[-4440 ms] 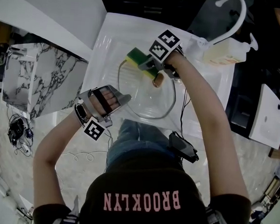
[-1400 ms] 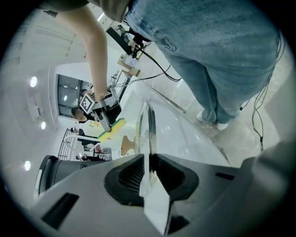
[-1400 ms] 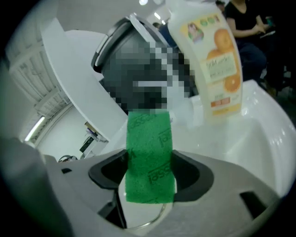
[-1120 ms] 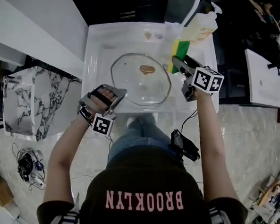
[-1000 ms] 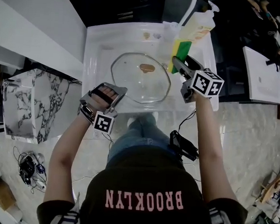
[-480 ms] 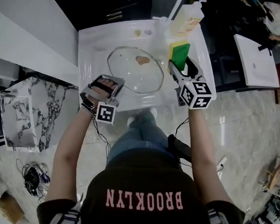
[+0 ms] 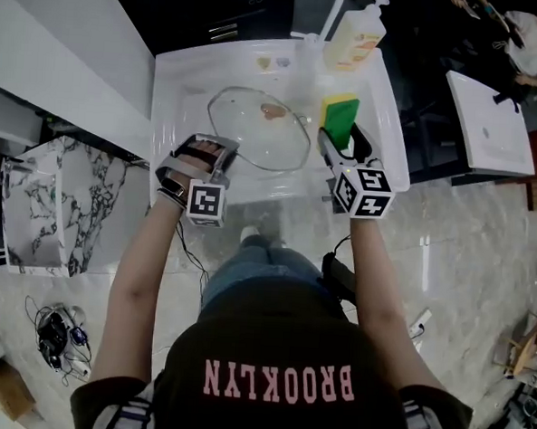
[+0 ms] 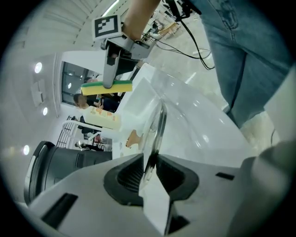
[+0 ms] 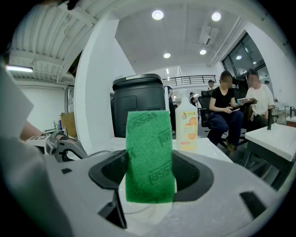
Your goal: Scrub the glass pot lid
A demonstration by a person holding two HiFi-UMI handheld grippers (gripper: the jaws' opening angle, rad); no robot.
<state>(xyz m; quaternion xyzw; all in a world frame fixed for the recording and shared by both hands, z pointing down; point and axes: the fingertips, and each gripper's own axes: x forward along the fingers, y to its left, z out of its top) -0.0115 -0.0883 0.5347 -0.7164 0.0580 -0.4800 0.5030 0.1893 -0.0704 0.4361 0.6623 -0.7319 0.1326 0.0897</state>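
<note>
White sink (image 7: 179, 81) | glass lid (image 7: 250, 140) inside | green sponge (image 7: 339, 121) | glossy pale floor (image 7: 448, 247)

A glass pot lid (image 7: 255, 134) lies in the white sink (image 7: 181, 79). The left gripper (image 7: 220, 149) holds its rim at 7 o'clock. At 3 o'clock from the lid, the right gripper (image 7: 339, 144) holds a green-yellow sponge (image 7: 340, 119). A soap bottle (image 7: 355, 38) stands at 1 o'clock.
</note>
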